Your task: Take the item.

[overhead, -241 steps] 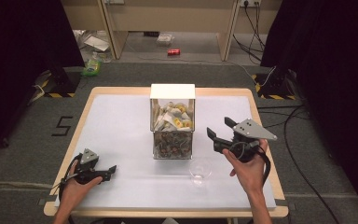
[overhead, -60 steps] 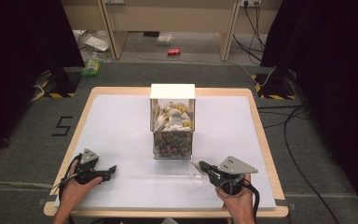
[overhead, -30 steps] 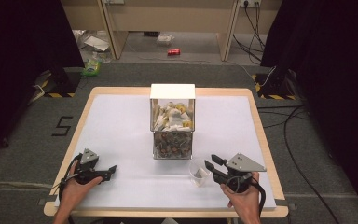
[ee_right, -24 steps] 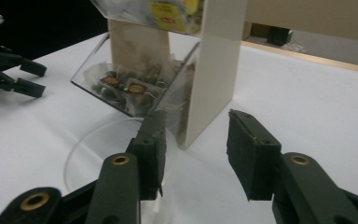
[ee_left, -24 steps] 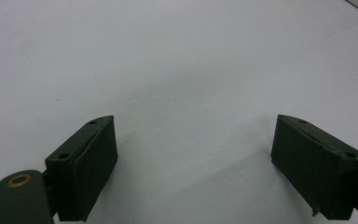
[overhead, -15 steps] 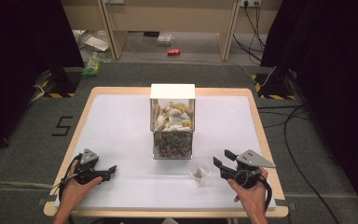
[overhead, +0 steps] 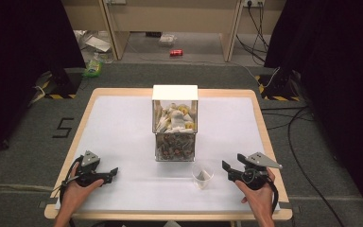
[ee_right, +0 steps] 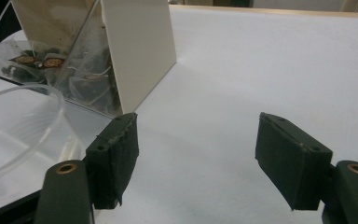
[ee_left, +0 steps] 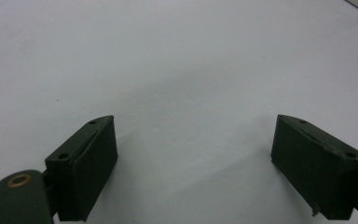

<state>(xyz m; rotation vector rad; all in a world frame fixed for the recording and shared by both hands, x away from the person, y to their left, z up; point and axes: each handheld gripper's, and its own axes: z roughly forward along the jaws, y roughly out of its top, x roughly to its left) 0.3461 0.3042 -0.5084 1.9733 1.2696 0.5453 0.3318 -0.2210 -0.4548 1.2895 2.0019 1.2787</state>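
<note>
Holding the right hand-held gripper [overhead: 227, 168] spread and empty just right of the small clear plastic cup [overhead: 202, 175], near the clear box of tea bags [overhead: 175, 124] on the white worktop [overhead: 123, 127], I judged a level, centred approach best. The left hand-held gripper [overhead: 113, 171] rested spread, well apart.

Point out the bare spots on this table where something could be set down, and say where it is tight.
Bare: the wide strips of table left and right of the clear box, and the near stretch between the left gripper and the plastic cup. Tight: between box and cup, and the narrow gap from the cup to the right gripper.
</note>
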